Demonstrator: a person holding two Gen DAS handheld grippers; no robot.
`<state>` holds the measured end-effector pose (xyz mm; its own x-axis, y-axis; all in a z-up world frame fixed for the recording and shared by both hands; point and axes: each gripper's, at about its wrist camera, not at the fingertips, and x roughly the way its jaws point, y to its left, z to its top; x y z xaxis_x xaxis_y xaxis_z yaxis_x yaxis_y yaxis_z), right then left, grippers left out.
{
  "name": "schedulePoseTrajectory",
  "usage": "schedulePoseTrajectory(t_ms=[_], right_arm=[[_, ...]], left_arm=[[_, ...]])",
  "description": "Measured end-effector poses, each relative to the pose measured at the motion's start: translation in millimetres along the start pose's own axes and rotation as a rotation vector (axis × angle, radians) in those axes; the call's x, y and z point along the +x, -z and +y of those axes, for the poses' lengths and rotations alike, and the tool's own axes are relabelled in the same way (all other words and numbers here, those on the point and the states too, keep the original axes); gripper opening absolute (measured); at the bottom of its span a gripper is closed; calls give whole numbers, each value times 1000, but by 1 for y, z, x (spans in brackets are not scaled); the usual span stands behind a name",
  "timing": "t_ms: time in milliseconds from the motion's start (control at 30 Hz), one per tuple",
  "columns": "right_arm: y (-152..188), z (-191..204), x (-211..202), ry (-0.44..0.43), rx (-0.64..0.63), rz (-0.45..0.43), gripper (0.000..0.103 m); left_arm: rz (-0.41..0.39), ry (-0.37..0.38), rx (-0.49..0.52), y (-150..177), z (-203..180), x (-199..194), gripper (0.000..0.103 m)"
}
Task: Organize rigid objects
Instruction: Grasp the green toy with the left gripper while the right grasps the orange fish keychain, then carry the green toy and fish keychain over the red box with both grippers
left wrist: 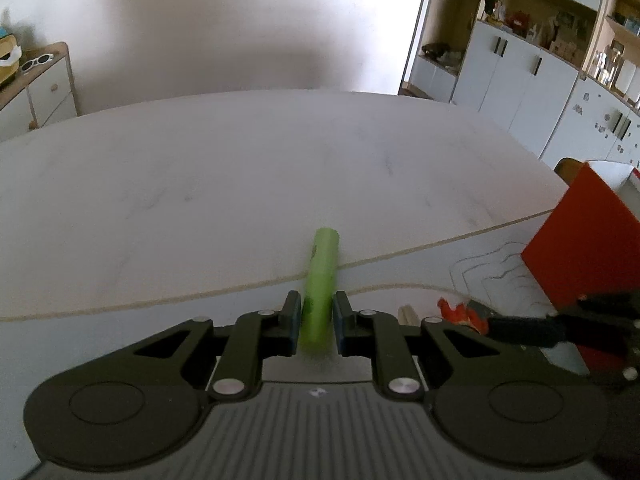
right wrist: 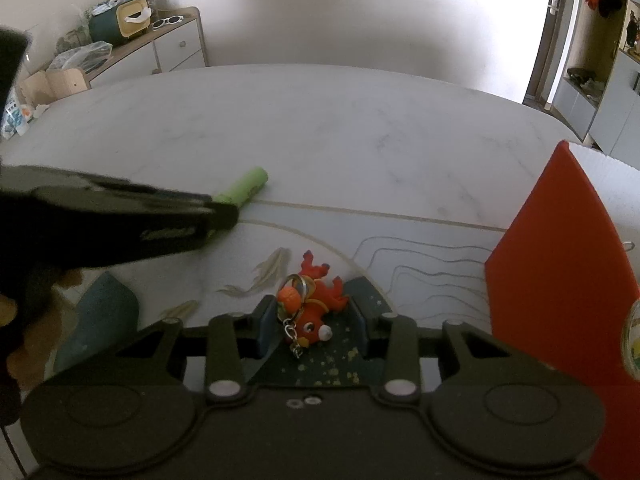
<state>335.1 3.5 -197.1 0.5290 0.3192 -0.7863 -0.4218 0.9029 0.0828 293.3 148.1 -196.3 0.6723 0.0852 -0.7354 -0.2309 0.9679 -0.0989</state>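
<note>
A lime-green cylinder (left wrist: 322, 276) points away from me over the edge of a pale printed mat (left wrist: 400, 264). My left gripper (left wrist: 317, 312) is shut on its near end. From the right wrist view that gripper (right wrist: 228, 210) comes in from the left with the green cylinder (right wrist: 244, 186) sticking out past its tip. A red toy keychain (right wrist: 316, 308) with an orange ball and a metal ring lies on the mat. My right gripper (right wrist: 314, 316) is shut on it, a pad touching each side. The left wrist view shows the right gripper (left wrist: 492, 326) at the red toy (left wrist: 460, 314).
A red open box (right wrist: 560, 280) stands at the right on the white marble-look table (right wrist: 340, 128). A sideboard (right wrist: 176, 48) with clutter stands back left, and shelves and cabinets (left wrist: 520, 60) back right. A dark teal patch (right wrist: 100, 312) of the mat lies near left.
</note>
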Motion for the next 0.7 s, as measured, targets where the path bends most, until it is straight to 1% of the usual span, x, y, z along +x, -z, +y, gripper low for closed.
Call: schedulePoseTrajectory(t_ms=[133,300,400,467,700], right_arm=[[0,0,0,0,1,0,37],[0,0,-1,1,10,3,37],[1,0,-6,0,15,-7,37],[1,0,-11,-3,19,-10,37],[-1,-4,-42,-35,40,-32,37]], left_arm=[[-3,-6,10,-8,-2,8,17],[2,28,-1,-11,1,10,17],[9,26,-10,-11,2,9,17],[5,19,-15,-10,2,5,16],[-2,52,-8,-3,-10,-22,16]])
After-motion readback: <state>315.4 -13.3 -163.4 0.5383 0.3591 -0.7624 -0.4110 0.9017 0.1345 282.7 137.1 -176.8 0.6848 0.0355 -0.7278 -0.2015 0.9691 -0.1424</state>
